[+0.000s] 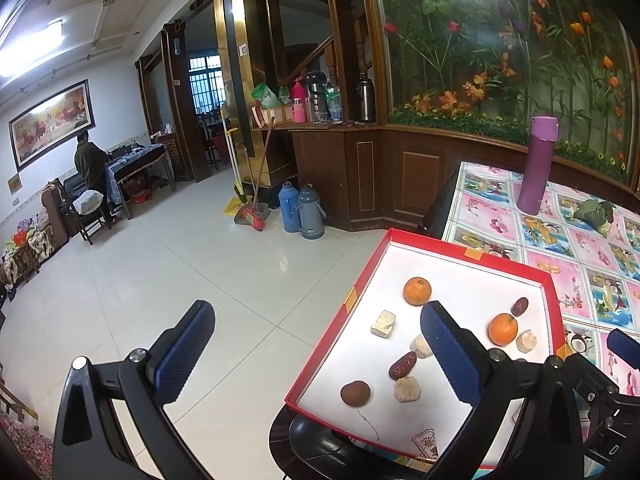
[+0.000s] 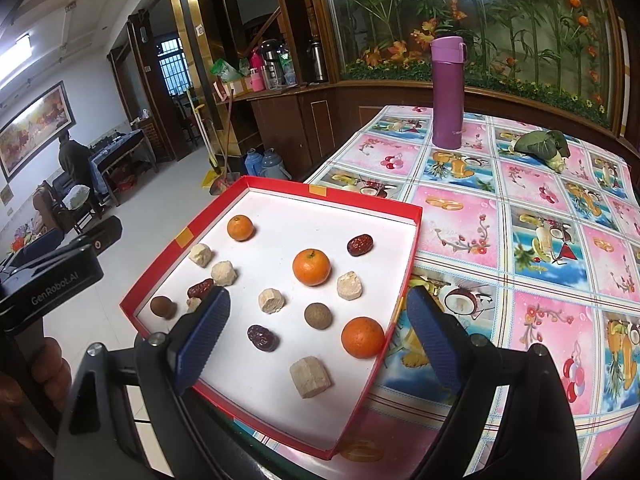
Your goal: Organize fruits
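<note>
A red-walled tray with a white floor lies at the table's left corner; it also shows in the left wrist view. On it lie three oranges, dark red dates, brown round fruits and several pale beige chunks. My right gripper is open and empty, its fingers spread over the tray's near half. My left gripper is open and empty at the tray's left edge, one finger over the tray, the other over the floor.
A purple flask stands at the table's far side, a green leafy bundle to its right. The flowered tablecloth spreads right of the tray. Left of the table is tiled floor.
</note>
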The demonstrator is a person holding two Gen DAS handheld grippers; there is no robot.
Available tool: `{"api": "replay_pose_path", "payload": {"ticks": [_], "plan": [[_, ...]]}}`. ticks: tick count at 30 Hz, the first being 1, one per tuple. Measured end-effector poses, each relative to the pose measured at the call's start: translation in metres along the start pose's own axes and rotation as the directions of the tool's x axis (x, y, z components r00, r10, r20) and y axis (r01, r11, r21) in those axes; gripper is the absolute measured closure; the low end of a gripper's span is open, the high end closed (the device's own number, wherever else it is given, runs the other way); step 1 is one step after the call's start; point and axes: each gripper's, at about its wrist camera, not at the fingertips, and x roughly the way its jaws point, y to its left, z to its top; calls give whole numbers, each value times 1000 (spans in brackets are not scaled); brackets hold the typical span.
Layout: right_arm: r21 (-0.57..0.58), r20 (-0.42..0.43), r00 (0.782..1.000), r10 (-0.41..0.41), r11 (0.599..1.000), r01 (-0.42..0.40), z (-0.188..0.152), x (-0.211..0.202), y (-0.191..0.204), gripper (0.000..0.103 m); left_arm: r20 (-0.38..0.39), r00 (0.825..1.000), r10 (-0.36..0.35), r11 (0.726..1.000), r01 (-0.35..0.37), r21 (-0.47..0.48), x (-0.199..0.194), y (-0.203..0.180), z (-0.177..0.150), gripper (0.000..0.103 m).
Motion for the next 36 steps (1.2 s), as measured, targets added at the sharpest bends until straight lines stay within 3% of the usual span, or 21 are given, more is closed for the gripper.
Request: {"api": "replay_pose_path", "payload": {"ticks": [23,36], "plan": [[0,-3,1000,-5,1000,5,0,1,0,13,42,996,-82,996,81,39,-11,-3,6,0],[0,2,1000,-22,1000,22,3,5,3,13,43,996,-83,995,80,57,-9,-5,8,0]]}}
